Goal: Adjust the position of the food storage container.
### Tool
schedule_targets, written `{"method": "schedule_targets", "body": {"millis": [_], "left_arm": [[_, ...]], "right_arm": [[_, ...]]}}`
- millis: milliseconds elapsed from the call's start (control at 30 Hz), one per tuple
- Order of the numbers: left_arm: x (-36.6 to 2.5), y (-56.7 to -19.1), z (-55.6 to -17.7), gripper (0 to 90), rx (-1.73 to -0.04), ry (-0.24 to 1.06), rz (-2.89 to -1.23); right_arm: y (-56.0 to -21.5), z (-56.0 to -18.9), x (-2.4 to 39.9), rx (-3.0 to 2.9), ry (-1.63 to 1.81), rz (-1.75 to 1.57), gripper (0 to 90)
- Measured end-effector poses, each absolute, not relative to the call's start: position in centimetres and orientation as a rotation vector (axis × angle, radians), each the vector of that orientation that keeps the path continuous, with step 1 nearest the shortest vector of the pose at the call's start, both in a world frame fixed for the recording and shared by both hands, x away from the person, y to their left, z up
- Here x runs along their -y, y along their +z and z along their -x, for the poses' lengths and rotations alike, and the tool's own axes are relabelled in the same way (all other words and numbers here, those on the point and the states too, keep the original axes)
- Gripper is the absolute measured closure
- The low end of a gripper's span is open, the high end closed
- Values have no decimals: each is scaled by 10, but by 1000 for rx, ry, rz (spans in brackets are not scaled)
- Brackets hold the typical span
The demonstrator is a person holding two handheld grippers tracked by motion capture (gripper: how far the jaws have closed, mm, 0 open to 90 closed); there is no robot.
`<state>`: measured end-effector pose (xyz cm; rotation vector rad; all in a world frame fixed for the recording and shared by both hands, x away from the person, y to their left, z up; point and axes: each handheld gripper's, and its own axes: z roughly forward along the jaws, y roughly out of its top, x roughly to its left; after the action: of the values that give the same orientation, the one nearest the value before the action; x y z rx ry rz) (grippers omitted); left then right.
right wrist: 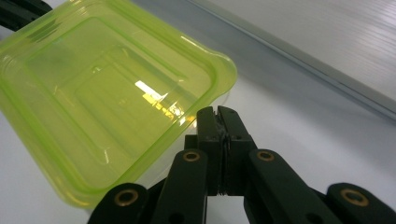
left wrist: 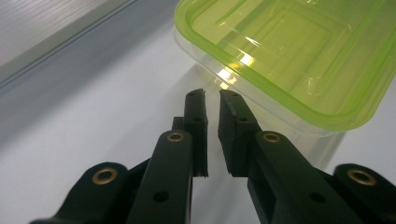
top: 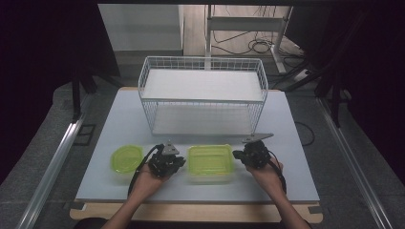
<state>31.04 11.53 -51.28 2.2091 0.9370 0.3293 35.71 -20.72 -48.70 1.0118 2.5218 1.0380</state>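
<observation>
High view: both claws, left [top: 179, 162] and right [top: 237, 154], closed and empty, flank the green-lidded container [top: 210, 162].

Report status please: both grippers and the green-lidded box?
Left hand-held gripper and right hand-held gripper shut, empty, flanking lidded box. Nothing blocking.

Two forearms are extended forward from below, one gripper held in each hand. The left gripper [top: 175, 161] is pointed toward the right gripper [top: 239, 155], a slim empty gap left between its jaws. The right gripper's jaws are pressed together, nothing held between them.
</observation>
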Motion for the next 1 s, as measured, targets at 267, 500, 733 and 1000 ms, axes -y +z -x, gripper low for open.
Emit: {"method": "schedule_targets", "body": {"millis": [267,500,733,1000], "left_arm": [[-125,-509,-307,809,-966,316,-2179],[-140,-497,-285,610,-980,338,-2093],[-145,-499,-266,310,-984,335,-2074],[-144,-503,-252,155,-921,345,-2075]], "right_arm": [[-487,-349,204,-2525,1031,-985,855],[-477,-337,214,-2477,1078,-951,697],[-474,-320,222,-2448,1140,-935,463],[-477,-308,223,-2435,1149,-894,267]]}}
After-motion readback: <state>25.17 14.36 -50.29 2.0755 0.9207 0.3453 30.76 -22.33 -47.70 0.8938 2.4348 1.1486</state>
